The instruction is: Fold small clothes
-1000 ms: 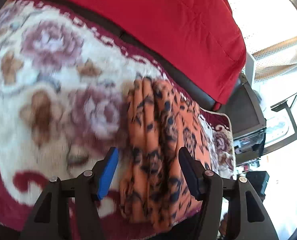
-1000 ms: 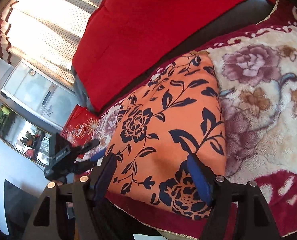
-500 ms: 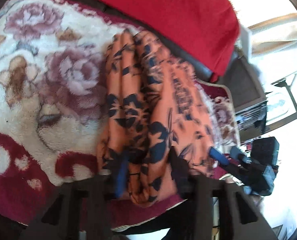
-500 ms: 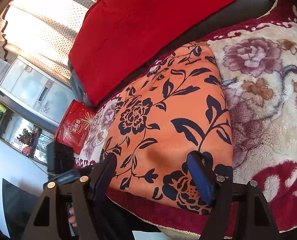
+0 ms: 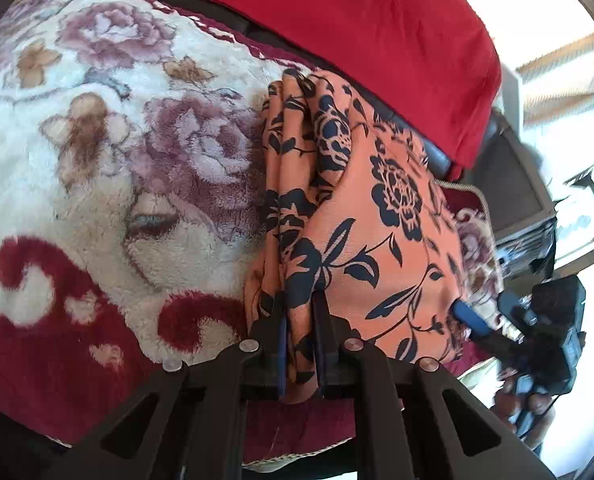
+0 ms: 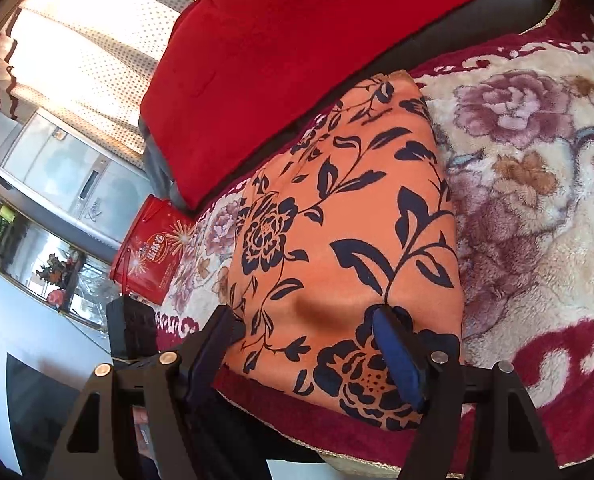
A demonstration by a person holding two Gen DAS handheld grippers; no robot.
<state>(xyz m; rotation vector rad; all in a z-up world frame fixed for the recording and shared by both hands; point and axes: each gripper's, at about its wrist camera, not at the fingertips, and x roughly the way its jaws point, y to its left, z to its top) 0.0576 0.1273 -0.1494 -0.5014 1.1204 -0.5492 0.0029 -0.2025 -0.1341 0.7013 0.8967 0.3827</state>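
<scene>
Floral plush blanket (image 5: 97, 184) covers sofa; red cushion (image 6: 297, 60) behind orange floral garment (image 6: 357, 240). Curtained window beyond cushion. Left gripper (image 5: 300, 312) fingers closing on garment's folded edge; right gripper (image 6: 309, 328) fingers wide apart, pressing onto garment's near edge.

1. You're in somebody's living room: plush floral blanket (image 5: 97, 184) over a dark sofa with a red cushion (image 6: 297, 60).
2. Dotted curtains (image 6: 81, 60) and a glass cabinet (image 6: 53, 176) behind.

The folded orange floral garment (image 6: 349, 240) lay on the flowered blanket (image 6: 537, 184), below the red cushion (image 6: 297, 60). The right gripper (image 6: 309, 344) stood wide, its fingers (image 6: 397, 356) resting on the garment's near edge.
</scene>
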